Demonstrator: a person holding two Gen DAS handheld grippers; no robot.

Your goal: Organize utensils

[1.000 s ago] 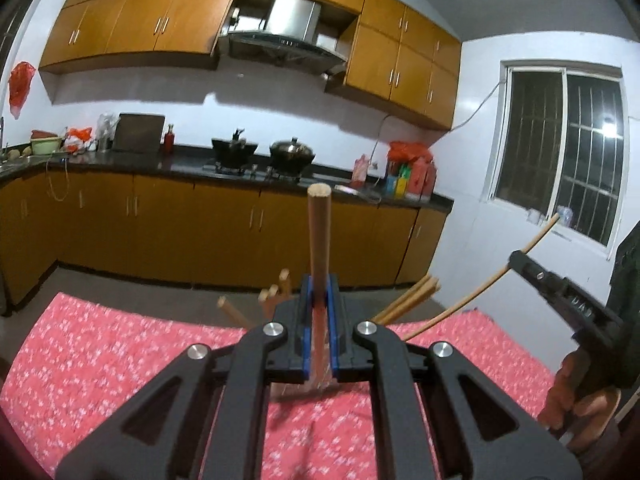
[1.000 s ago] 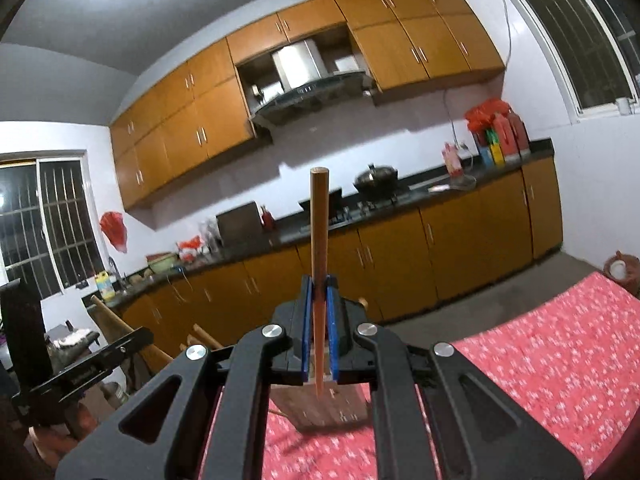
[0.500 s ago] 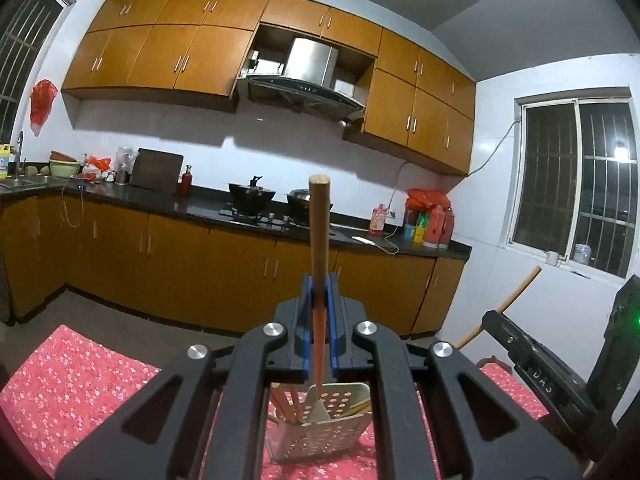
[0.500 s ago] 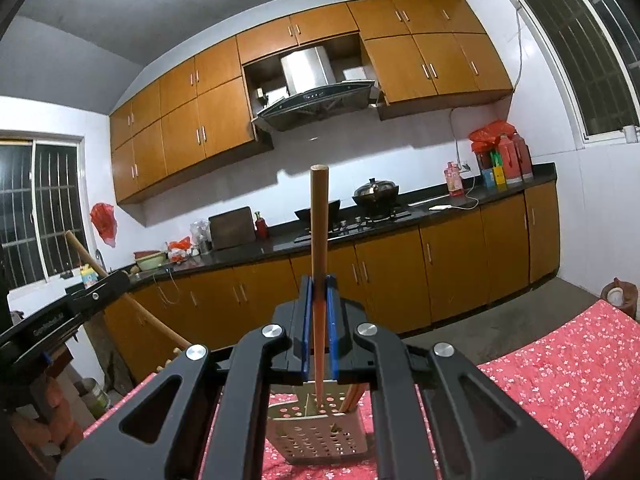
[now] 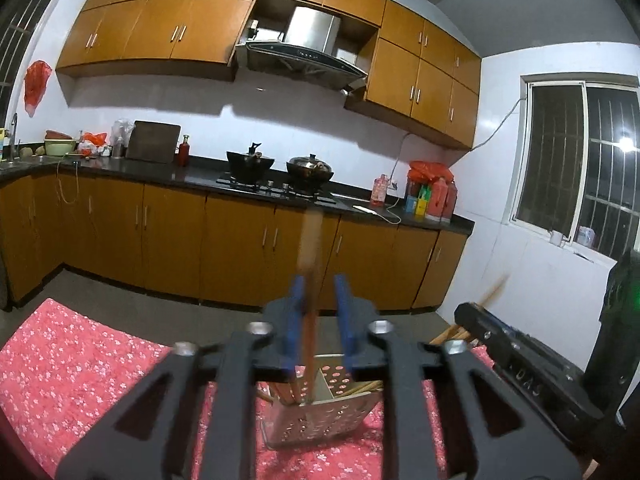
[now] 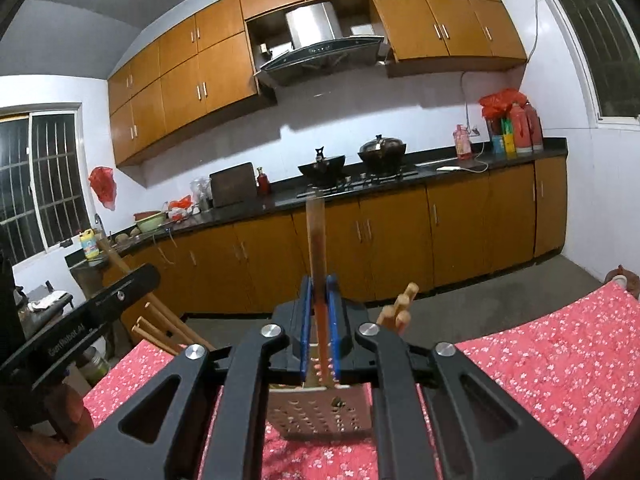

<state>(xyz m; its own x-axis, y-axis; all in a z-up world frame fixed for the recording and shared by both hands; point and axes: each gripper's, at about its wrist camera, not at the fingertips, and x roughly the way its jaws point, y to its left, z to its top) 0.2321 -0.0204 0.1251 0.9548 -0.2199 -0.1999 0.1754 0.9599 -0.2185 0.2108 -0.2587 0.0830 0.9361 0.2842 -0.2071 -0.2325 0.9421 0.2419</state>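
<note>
A perforated metal utensil holder (image 5: 320,420) stands on the red floral cloth (image 5: 80,380), just below and ahead of both grippers. My left gripper (image 5: 320,312) is opening. A blurred wooden chopstick (image 5: 310,260) stands between its blue pads, leaning on the left one, with its lower end in the holder. My right gripper (image 6: 319,320) is opening too. Its upright chopstick (image 6: 318,256) is blurred in the narrow gap above the holder (image 6: 316,412). Other chopsticks (image 6: 400,308) stick out of the holder.
The right gripper's black body (image 5: 520,364) fills the lower right of the left wrist view. The left gripper's body (image 6: 80,320) sits at the left of the right wrist view. Kitchen cabinets and a counter (image 5: 240,184) stand behind, across bare floor.
Both grippers were shut on upright chopsticks and have now parted their jaws. The chopsticks are blurred and sit lower. Both grippers have come down closer over the holder.
</note>
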